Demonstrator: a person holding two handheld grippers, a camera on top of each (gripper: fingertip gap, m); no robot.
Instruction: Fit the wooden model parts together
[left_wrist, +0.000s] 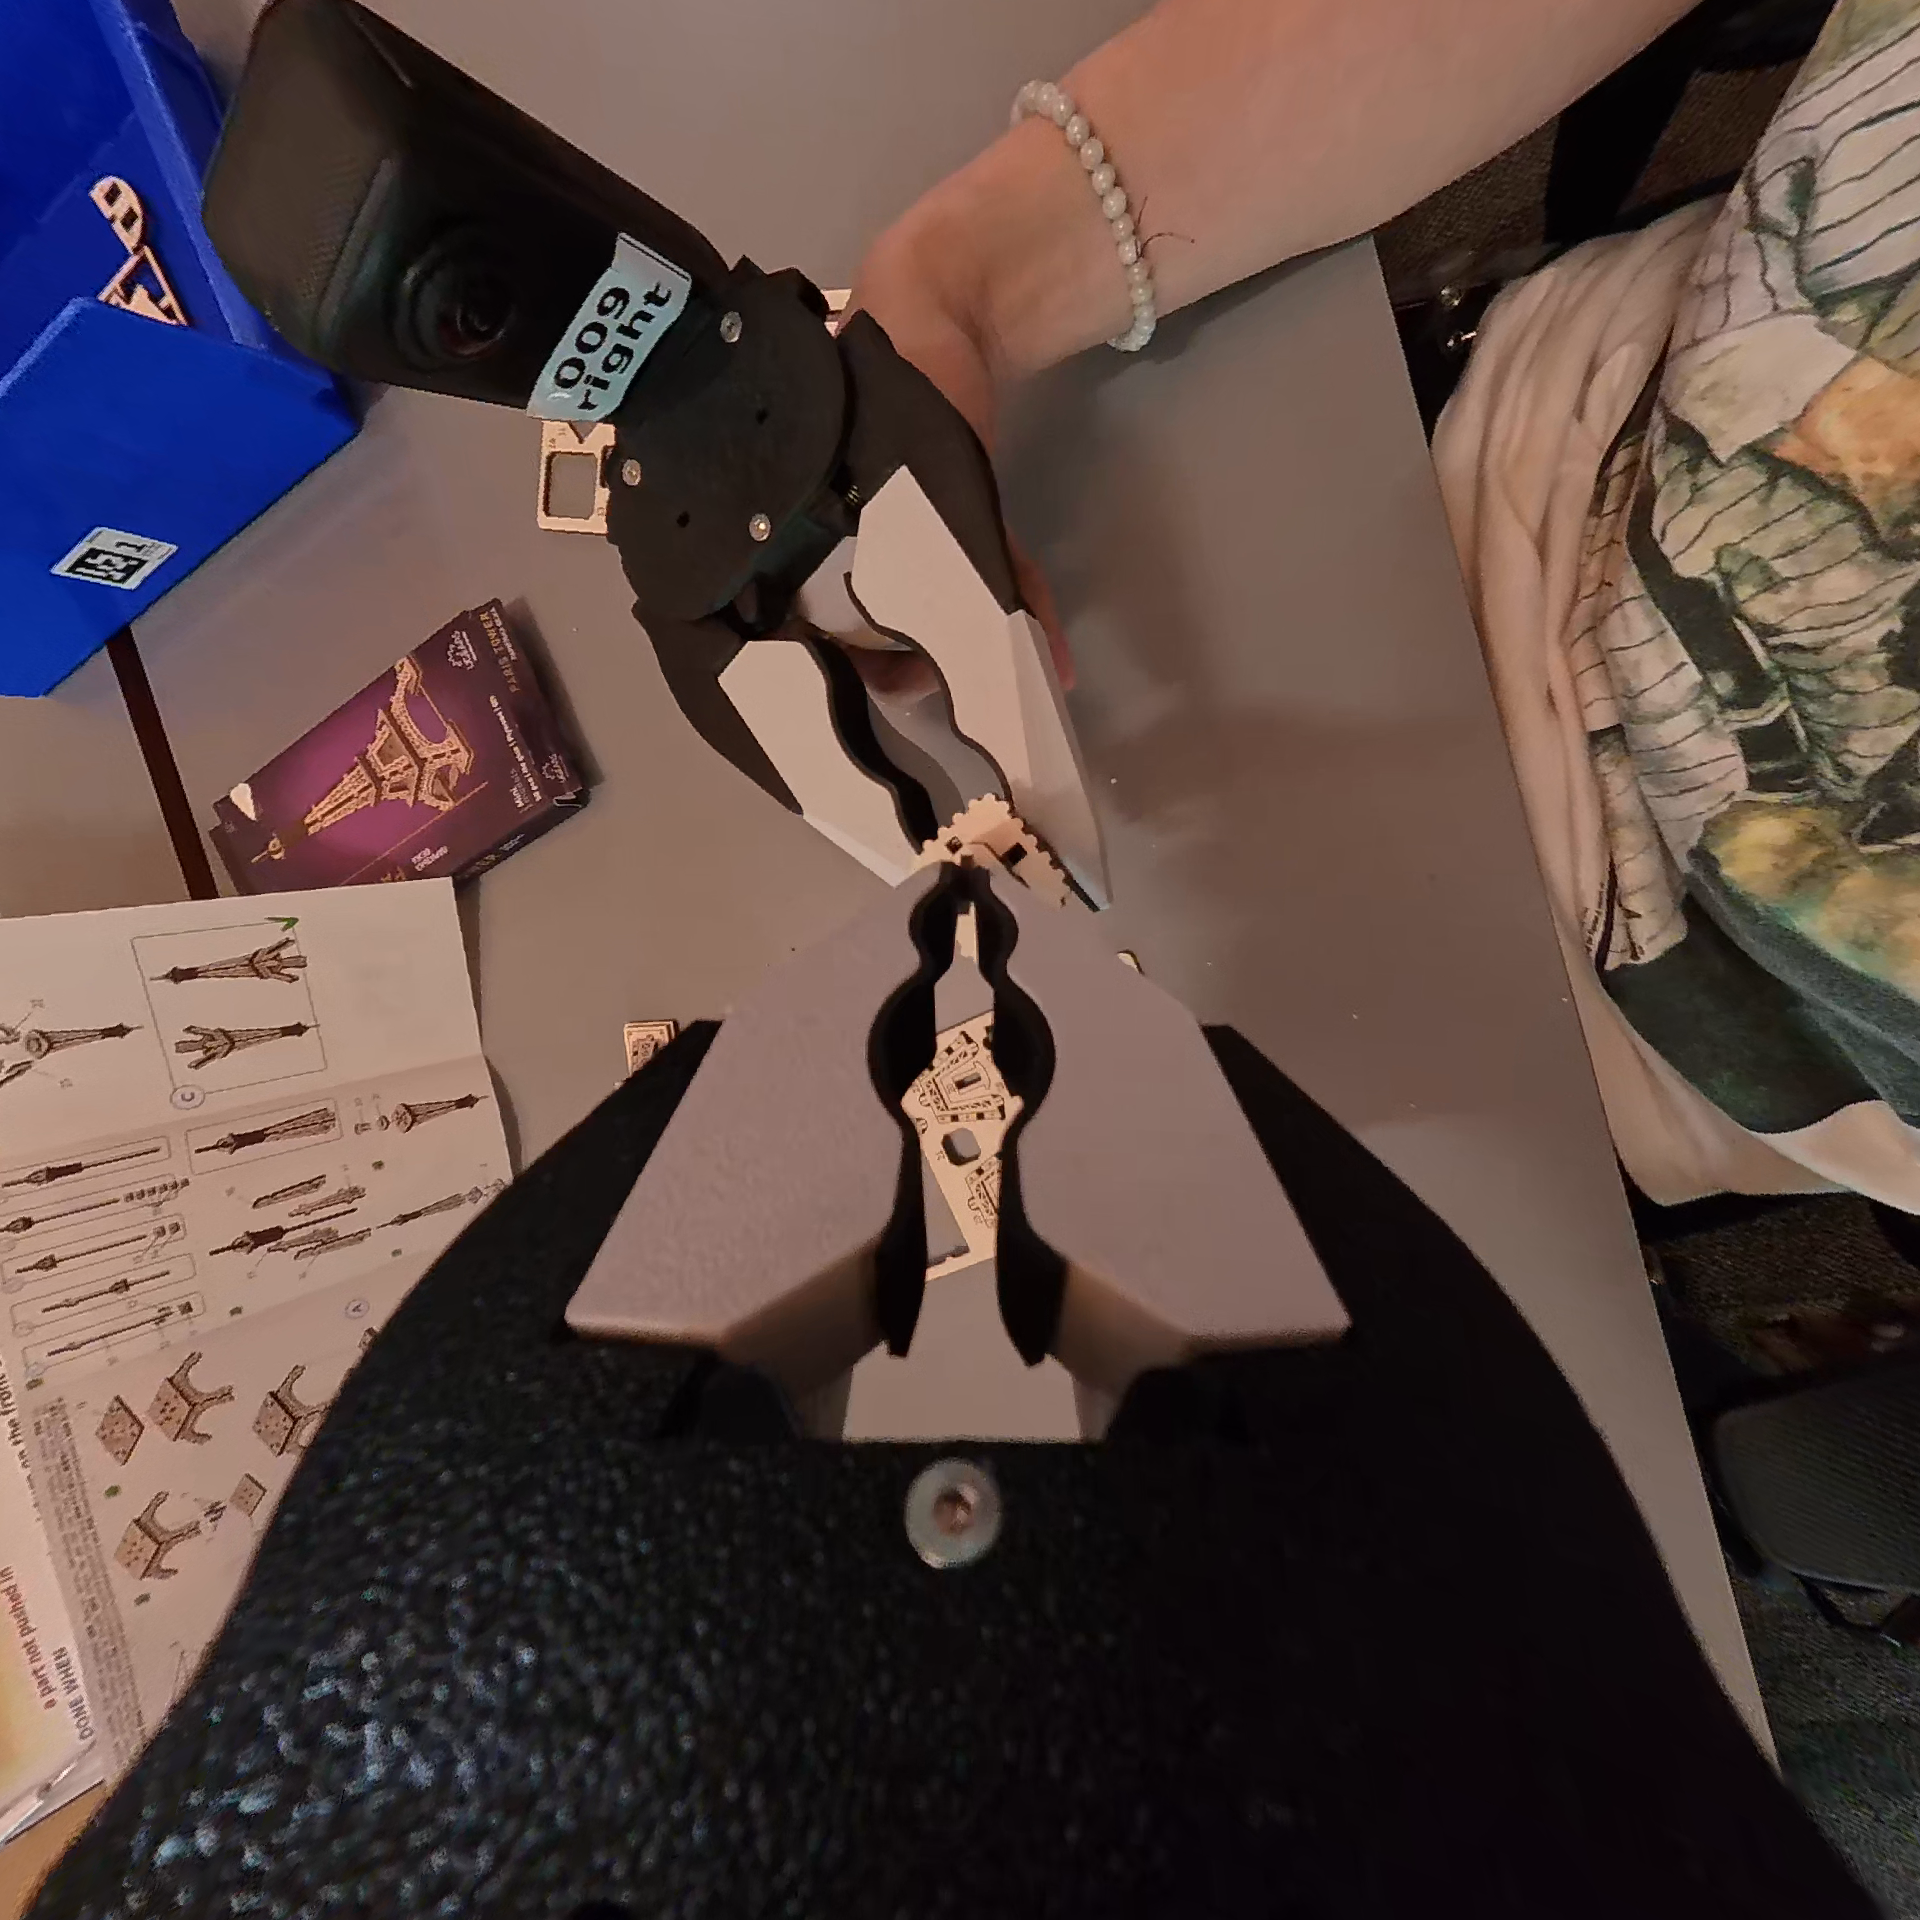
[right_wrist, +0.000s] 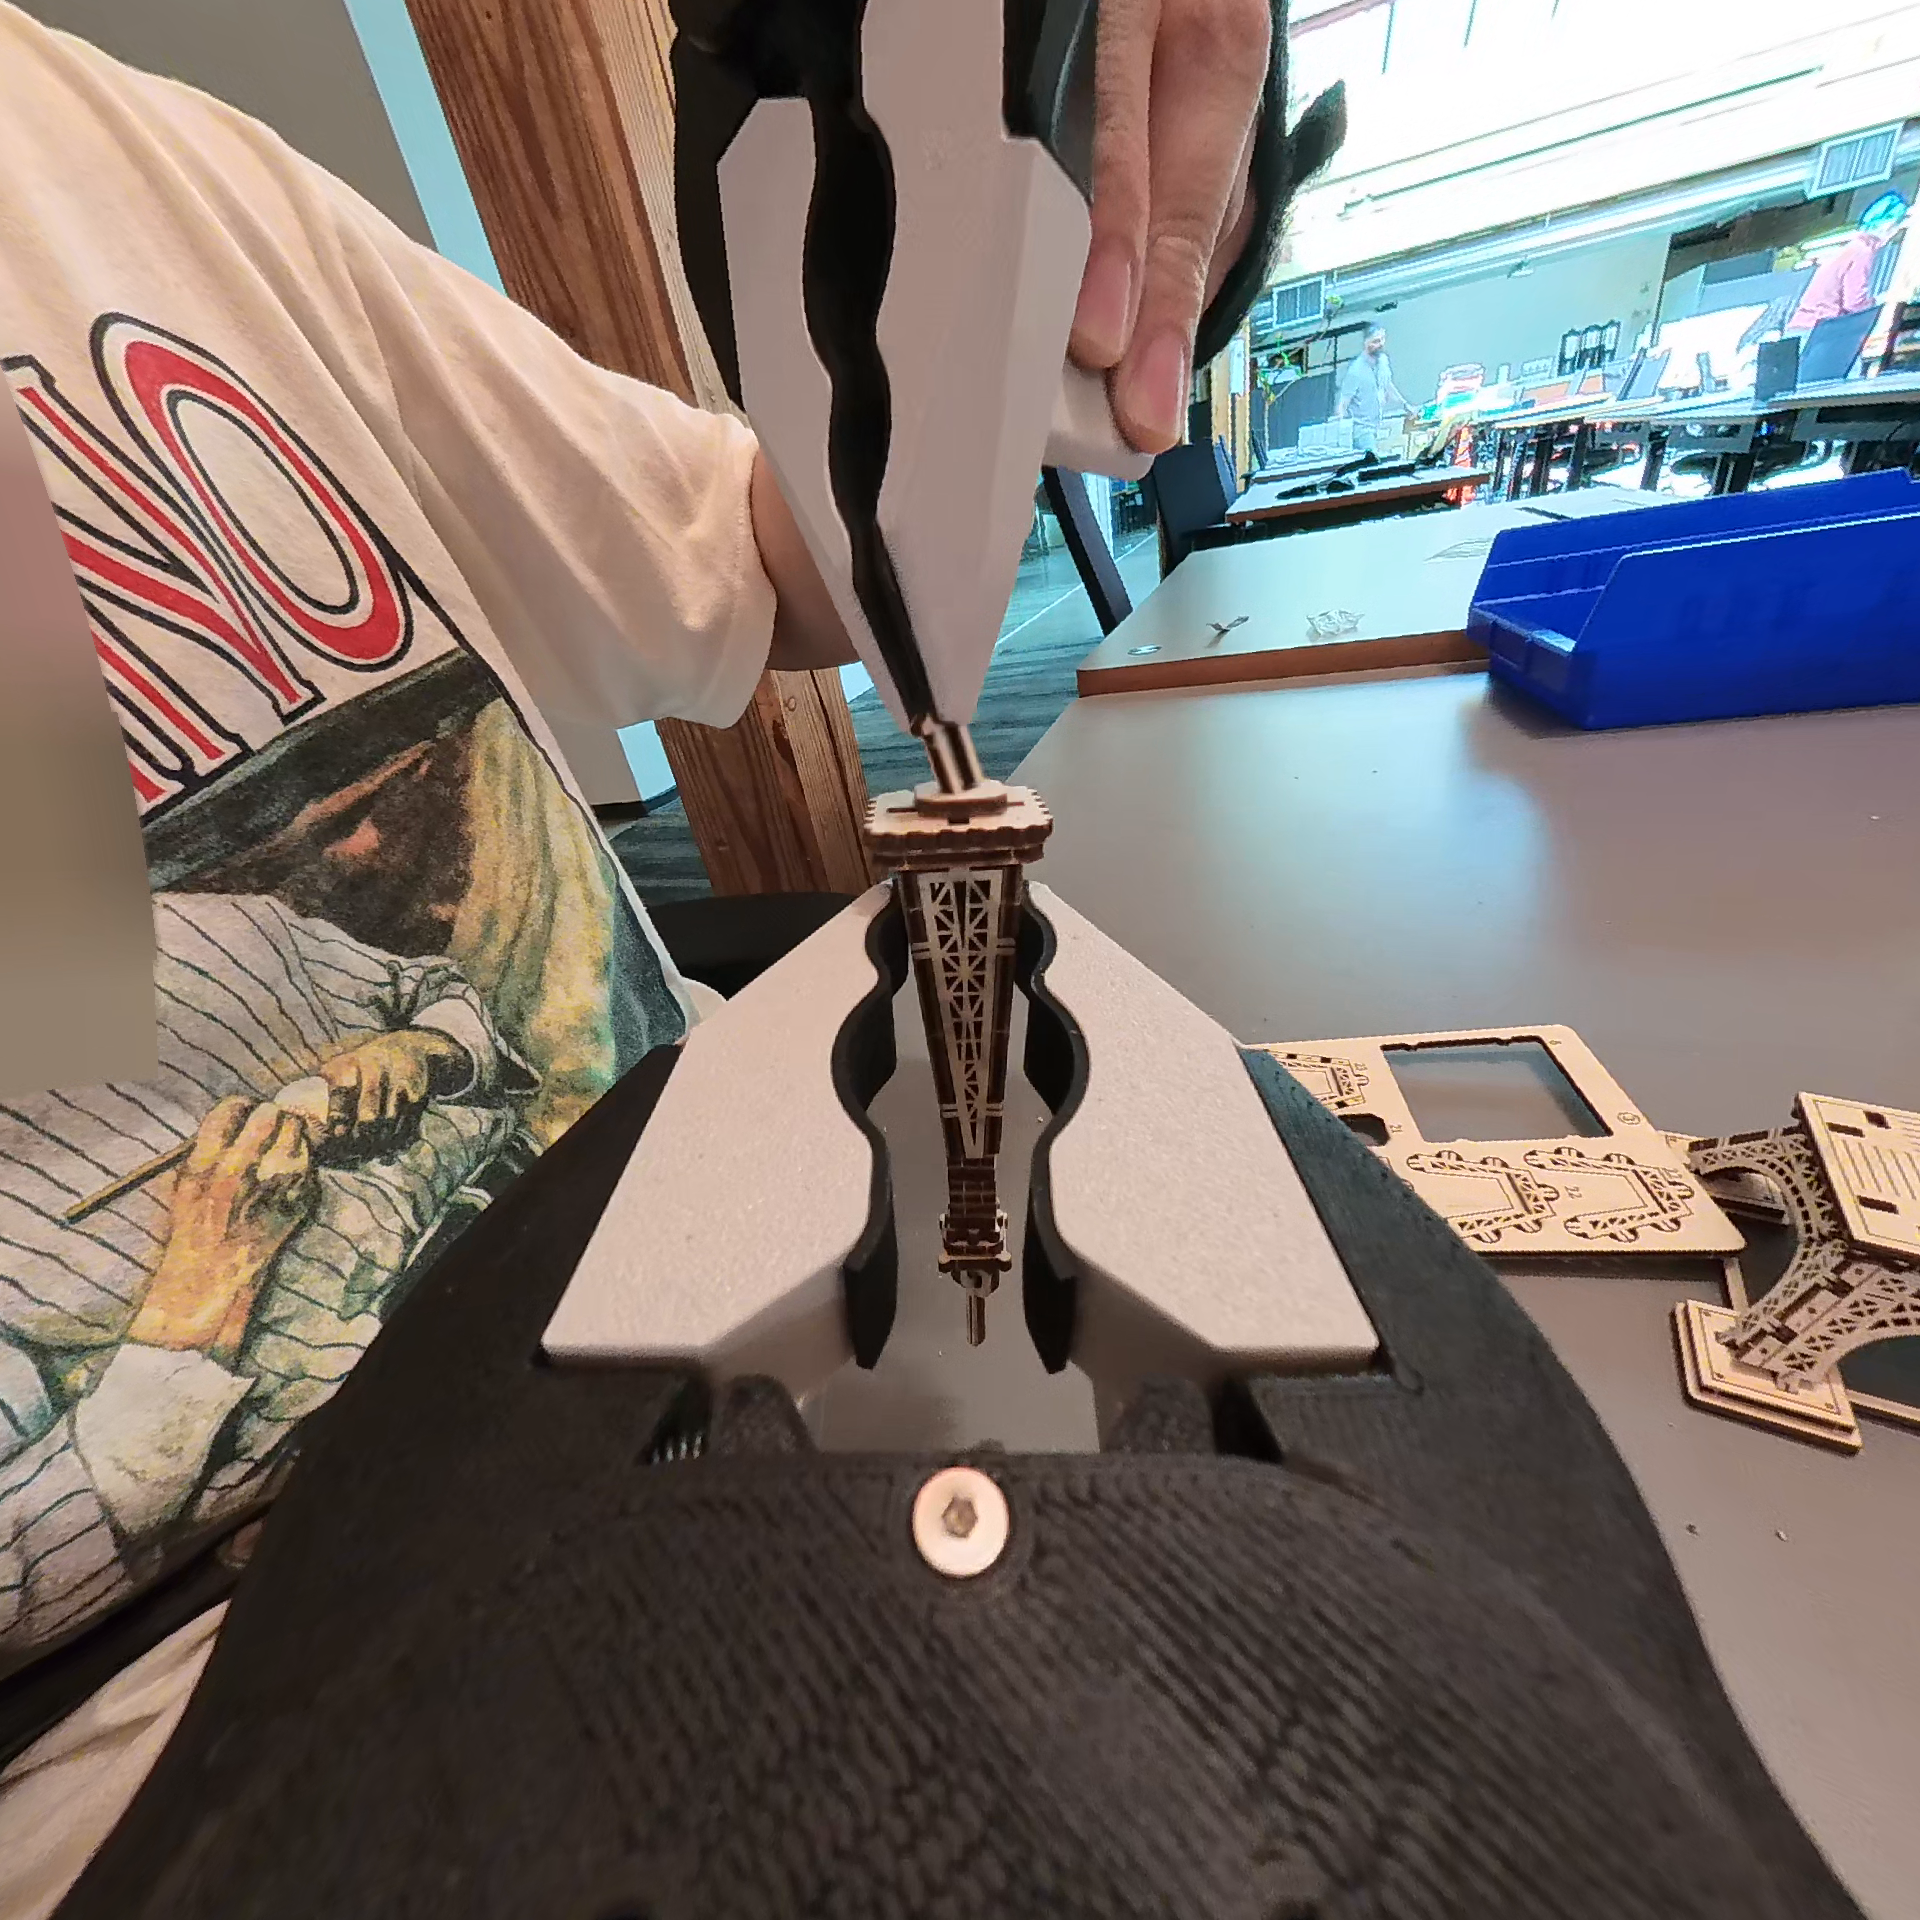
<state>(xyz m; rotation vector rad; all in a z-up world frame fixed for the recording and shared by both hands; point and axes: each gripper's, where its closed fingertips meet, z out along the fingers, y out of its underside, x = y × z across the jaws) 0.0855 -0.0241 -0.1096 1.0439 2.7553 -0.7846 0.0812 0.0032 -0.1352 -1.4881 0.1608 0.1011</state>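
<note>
My right gripper (right_wrist: 961, 920) is shut on the wooden tower spire (right_wrist: 961, 1039), gripping it by its latticed sides, with the square platform end (right_wrist: 956, 821) pointing away from me. My left gripper (right_wrist: 933, 717) comes down from above, shut on a small wooden peg (right_wrist: 952, 764) that stands in the platform's middle. In the left wrist view my left gripper (left_wrist: 961, 883) meets the platform (left_wrist: 992, 842), which sits between the right gripper's fingers (left_wrist: 1070, 769). A person's hand (left_wrist: 956, 301) holds the right gripper.
On the grey table (right_wrist: 1403, 883) lie a wooden tower base with legs (right_wrist: 1787, 1247) and a cut-out part sheet (right_wrist: 1455, 1143). A blue bin (right_wrist: 1714, 603) stands behind. The left wrist view shows a purple box (left_wrist: 405, 748), an instruction sheet (left_wrist: 208, 1195) and another wooden frame (left_wrist: 571, 488). My left and right fingertips are right by each other.
</note>
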